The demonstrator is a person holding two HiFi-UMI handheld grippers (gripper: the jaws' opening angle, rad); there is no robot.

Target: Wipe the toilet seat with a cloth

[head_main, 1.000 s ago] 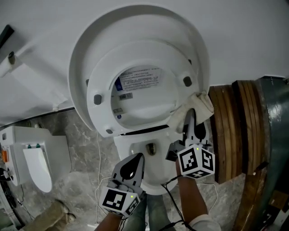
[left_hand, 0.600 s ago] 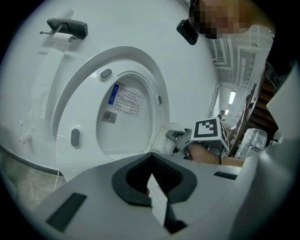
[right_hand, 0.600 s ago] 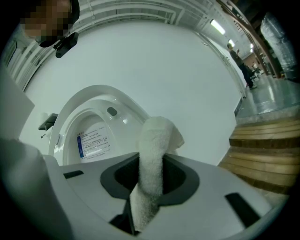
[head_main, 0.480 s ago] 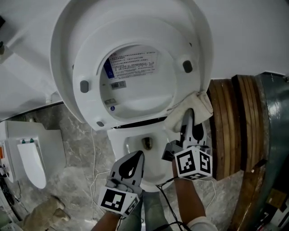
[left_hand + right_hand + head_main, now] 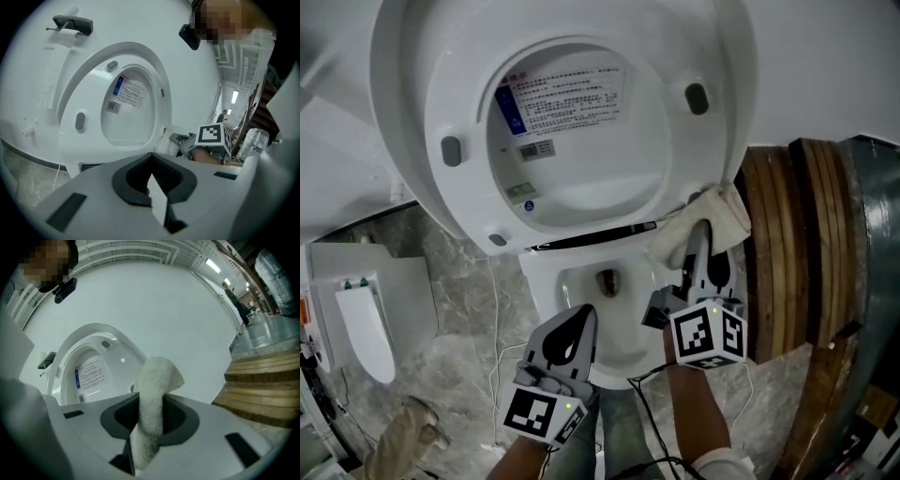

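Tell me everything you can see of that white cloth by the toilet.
The cloth is white and fluffy, like terry towelling, and folded into a thick bundle. The right gripper is shut on it, so it stands up between the jaws with its loose end bulging out beyond them. In the head view it sits beside the lower right edge of the raised toilet seat. Whether it touches the seat cannot be told.

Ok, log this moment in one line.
right gripper: shut on cloth | left gripper: shut, empty | toilet seat: raised | cloth: by seat's edge
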